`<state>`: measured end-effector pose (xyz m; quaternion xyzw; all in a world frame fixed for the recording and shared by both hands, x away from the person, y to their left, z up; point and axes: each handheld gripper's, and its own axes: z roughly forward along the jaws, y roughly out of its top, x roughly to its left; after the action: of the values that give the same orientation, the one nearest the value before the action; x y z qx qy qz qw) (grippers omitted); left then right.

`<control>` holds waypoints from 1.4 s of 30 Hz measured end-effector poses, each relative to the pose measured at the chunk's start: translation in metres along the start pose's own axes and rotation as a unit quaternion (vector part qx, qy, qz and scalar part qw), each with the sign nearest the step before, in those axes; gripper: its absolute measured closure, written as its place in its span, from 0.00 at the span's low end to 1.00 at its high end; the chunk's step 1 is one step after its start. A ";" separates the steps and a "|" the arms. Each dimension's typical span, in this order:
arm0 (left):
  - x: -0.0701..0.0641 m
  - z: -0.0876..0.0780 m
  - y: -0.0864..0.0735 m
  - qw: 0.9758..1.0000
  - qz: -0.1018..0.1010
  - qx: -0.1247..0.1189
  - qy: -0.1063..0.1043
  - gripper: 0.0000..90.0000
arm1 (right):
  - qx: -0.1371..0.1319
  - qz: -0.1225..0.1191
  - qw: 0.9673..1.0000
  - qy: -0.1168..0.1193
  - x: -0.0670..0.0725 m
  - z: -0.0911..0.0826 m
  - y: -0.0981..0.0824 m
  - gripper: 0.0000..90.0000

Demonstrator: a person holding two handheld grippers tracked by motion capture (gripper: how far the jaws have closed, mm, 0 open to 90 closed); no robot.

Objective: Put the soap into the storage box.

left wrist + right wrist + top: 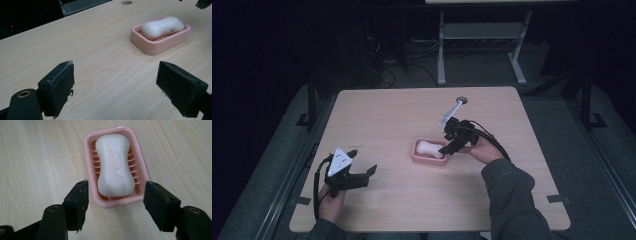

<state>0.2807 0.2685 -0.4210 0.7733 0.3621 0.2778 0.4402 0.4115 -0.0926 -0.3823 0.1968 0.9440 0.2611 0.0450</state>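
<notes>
The white soap bar (114,166) lies in the pink soap dish (88,146) near the table's (382,117) middle. The right gripper (115,198) hangs over it, jaws apart, straddling the dish's near end. The left gripper (115,86) waits agape near the front left corner. Closing now could clamp the dish instead, or squirt the slick soap out.

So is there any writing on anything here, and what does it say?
"Safeguard": pressed into the top of the soap in the pink dish, running along its length; some letters are faint, so the reading is likely, not certain.
A shield-like emblem sits beside the word; too shallow to read.
No other text is legible on the table or either tool.
</notes>
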 end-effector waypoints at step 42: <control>-0.001 0.000 0.000 1.000 0.001 -0.001 0.000 0.16 | -0.010 0.036 0.999 -0.005 0.006 -0.017 -0.042 0.36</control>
<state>0.2807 0.2680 -0.4213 0.7734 0.3611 0.2785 0.4403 0.3880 -0.1310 -0.3889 0.2318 0.9333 0.2710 0.0420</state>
